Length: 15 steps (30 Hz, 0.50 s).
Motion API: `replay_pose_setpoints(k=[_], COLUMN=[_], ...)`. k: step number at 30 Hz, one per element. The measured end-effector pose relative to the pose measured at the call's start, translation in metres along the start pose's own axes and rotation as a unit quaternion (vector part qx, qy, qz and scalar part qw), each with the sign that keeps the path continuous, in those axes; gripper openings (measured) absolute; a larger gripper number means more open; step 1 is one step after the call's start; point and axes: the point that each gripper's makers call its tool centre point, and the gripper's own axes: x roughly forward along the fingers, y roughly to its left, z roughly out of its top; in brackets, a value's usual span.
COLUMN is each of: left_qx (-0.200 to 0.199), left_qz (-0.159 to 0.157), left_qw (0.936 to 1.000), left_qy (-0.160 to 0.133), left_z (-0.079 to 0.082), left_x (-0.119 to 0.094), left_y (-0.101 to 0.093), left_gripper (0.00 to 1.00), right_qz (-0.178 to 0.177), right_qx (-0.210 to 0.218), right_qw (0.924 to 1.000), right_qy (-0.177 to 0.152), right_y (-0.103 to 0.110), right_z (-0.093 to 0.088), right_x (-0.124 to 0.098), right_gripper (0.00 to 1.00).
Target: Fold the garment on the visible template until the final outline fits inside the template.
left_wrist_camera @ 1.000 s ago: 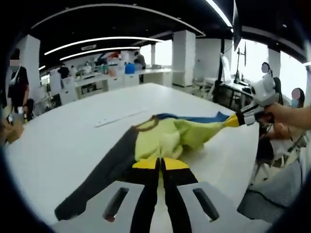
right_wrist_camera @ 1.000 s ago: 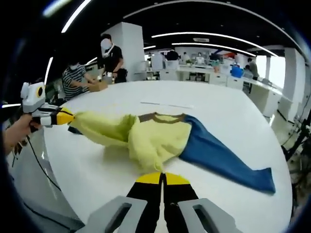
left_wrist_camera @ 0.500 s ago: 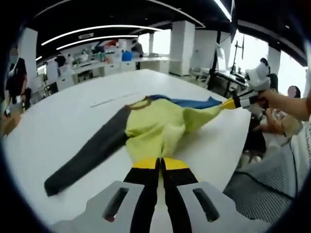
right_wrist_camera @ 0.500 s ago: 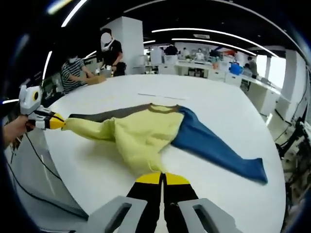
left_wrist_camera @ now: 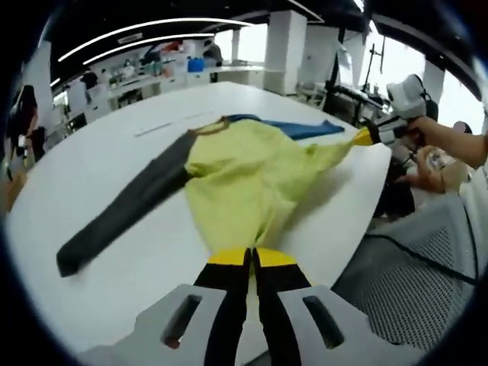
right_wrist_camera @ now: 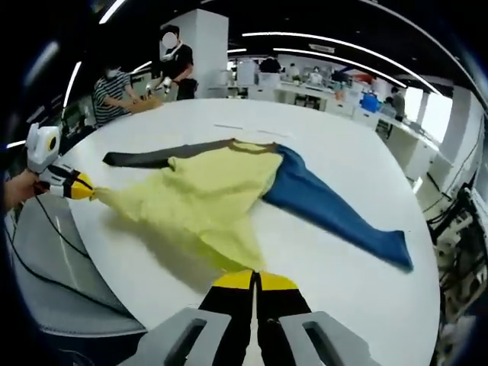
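Yellow-tipped fingers of the left gripper [left_wrist_camera: 252, 258] are pressed together on one lower corner of the garment [left_wrist_camera: 244, 179], and the right gripper [right_wrist_camera: 255, 280] has its own fingers clamped the same way on the opposite corner. Each gripper also shows in the other's view, off to the side with the hem drawn taut between the two. That hold looks meant to spread the pale yellow body flat and square before any fold is made.

From the pinched corners the cloth runs out across the white worktop [left_wrist_camera: 99, 156] to a brown collar at the far end. A dark grey sleeve [left_wrist_camera: 126, 210] lies stretched toward one side, a blue sleeve [right_wrist_camera: 332, 213] toward the other, both flat and unfolded. The hem sits near the worktop's edge, lifted slightly off the surface.

I cannot make out a template outline beneath the garment; a thin pale strip [right_wrist_camera: 242, 130] lies beyond the collar. Folding itself seems not yet begun. People sit at benches farther off.
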Motion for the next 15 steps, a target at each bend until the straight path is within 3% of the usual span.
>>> replay_pose_setpoints(k=[9,15], left_qx=[0.021,0.012], left_qz=[0.001,-0.003], left_qw=[0.9988,0.9980], left_qy=[0.044,0.063], left_z=[-0.027,-0.038], left_x=[0.007,0.010], left_y=[-0.013,-0.016], left_gripper=[0.00,0.00], right_qz=[-0.009,-0.008], right_qx=[-0.025,-0.015], right_qw=[0.9986,0.9976], right_qy=[0.046,0.067], right_y=[0.004,0.004], right_z=[-0.038,-0.058], right_x=[0.006,0.011], right_gripper=[0.00,0.00])
